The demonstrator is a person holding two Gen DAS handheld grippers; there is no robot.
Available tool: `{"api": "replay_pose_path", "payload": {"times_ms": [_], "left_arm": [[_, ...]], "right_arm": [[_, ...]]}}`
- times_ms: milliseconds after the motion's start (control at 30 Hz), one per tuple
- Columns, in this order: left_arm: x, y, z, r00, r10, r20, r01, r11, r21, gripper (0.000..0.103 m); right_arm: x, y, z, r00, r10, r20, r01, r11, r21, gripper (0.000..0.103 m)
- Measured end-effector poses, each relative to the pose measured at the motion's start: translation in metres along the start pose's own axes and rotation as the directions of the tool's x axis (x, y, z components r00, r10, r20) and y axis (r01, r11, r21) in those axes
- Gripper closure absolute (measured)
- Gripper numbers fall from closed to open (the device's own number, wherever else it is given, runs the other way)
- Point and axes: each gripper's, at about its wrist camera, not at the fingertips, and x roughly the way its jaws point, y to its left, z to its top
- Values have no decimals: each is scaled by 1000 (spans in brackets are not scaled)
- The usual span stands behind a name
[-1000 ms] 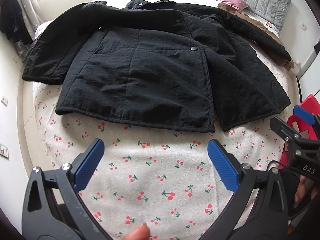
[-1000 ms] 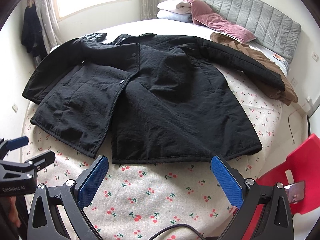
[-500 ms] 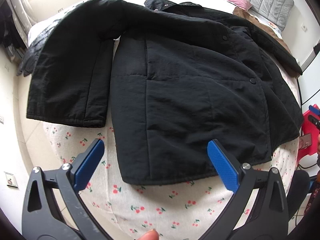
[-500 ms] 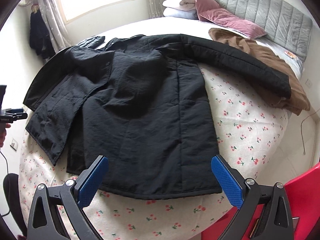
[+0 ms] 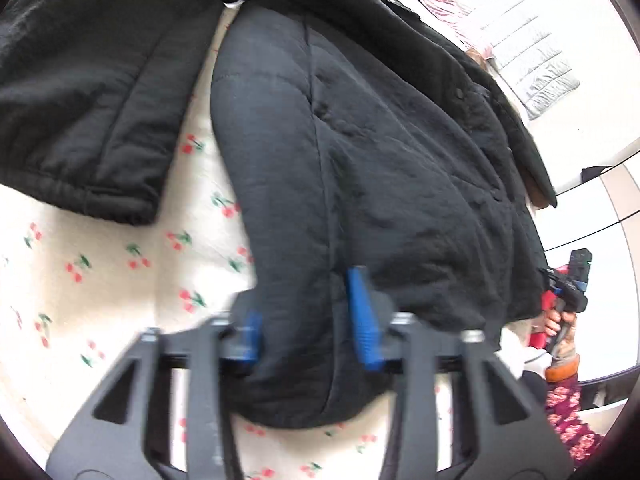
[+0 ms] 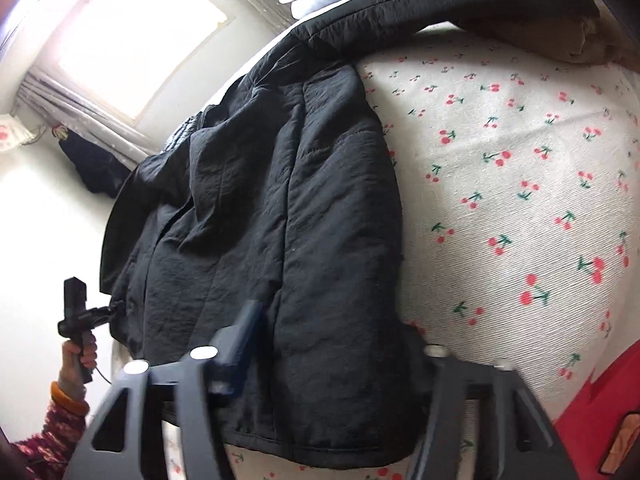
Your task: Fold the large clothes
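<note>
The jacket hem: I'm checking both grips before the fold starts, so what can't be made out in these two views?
- Left wrist view: motion blur smears the left gripper; how much hem of the jacket its jaws pinch is unclear.
- Right wrist view: jacket fabric covers one finger of the right gripper, so the jaw gap cannot be judged.
- Both views: the bed sheet under the jacket is hidden by it.

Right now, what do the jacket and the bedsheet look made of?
Black jacket: likely nylon or polyester shell, matte, finely crinkled, stitched quilt lines over puffy padding. Bedsheet: looks like woven cotton, matte, visible ribbed weave, printed cherries.
</note>
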Motion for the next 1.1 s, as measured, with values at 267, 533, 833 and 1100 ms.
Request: {"api": "replay_pose_path", "payload": {"times_ms": [267,533,833,1100], "left_arm": [[-100,-66,-28,975,-174,137,174,985,8,92],[-181,-93,-95,972,-153,179,139,987,85,89],[-147,-102,-148,965,237,109,-258,933,249,36],[-76,-162,-143,987,150,53,-156,849,504,28]], "right_arm": [[-85,82,20,974,8,225,29,987,-161,93],[-147,125,24,969,-11,245,48,989,-142,90],[-109,59,-35,959,-269,90,276,957,-87,58],[-83,84,-71,984,-178,-10,173,969,-177,51]]}}
